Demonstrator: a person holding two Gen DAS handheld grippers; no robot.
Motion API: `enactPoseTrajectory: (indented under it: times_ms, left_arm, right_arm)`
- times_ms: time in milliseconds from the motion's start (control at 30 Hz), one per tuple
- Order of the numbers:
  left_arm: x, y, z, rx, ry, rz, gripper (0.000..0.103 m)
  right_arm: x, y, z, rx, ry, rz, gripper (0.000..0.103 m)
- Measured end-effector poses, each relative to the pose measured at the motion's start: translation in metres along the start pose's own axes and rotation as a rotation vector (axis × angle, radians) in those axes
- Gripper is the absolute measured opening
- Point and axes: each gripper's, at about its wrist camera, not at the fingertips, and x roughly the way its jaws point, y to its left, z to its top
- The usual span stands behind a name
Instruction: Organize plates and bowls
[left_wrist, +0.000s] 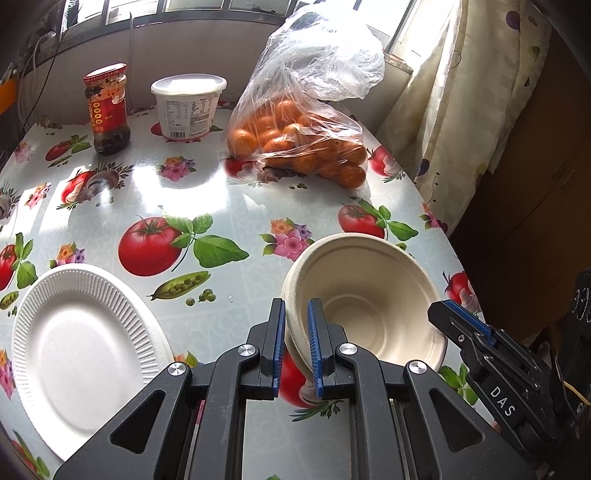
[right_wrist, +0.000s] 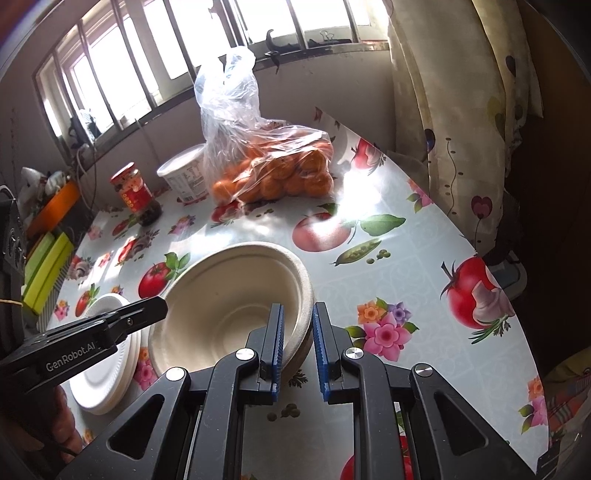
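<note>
A beige paper bowl (left_wrist: 369, 302) (right_wrist: 221, 295) with a thick, layered rim is held between both grippers at the near right of the table. My left gripper (left_wrist: 295, 306) is shut on its left rim, one pad inside and one outside. On the opposite rim my right gripper (right_wrist: 297, 308) is shut the same way. Each gripper shows in the other's view: the right gripper (left_wrist: 443, 310) at the bowl's right edge, the left gripper (right_wrist: 159, 304) at its left edge. A white ribbed paper plate (left_wrist: 81, 350) lies left of the bowl; the right wrist view shows a small stack of plates (right_wrist: 107, 369).
A tomato-and-flower oilcloth covers the table (left_wrist: 207, 206). Further back stand a clear bag of oranges (left_wrist: 295, 140), a white tub (left_wrist: 188, 107) and a red-lidded jar (left_wrist: 109, 110). The table edge curves away on the right beside a curtain (left_wrist: 461, 110). Green and orange items (right_wrist: 48, 266) sit past the left edge.
</note>
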Motion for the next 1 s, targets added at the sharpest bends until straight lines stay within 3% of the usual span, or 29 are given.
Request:
enactPoseTrajectory:
  times_ms: [400,533,800,933,1000]
  left_arm:
    - [0.0,0.0,0.001,-0.001,-0.003,0.003,0.013]
    - [-0.001,0.001,0.001,-0.005,-0.003,0.001,0.014]
    - [-0.006,0.001,-0.002,0.011,-0.019,0.02,0.028]
    - [-0.009,0.002,-0.005,0.02,-0.028,0.011,0.042]
    - [-0.011,0.002,-0.006,0.028,-0.03,0.008,0.042]
  right_arm:
    - [0.0,0.001,-0.001,0.008,-0.008,0.007,0.016]
    - [-0.003,0.002,-0.001,0.013,-0.013,0.009,0.024]
    - [-0.01,0.0,-0.002,0.027,-0.023,0.025,0.038]
    - [-0.013,0.001,-0.003,0.023,-0.026,0.031,0.044]
    - [-0.014,0.001,-0.003,0.024,-0.026,0.029,0.046]
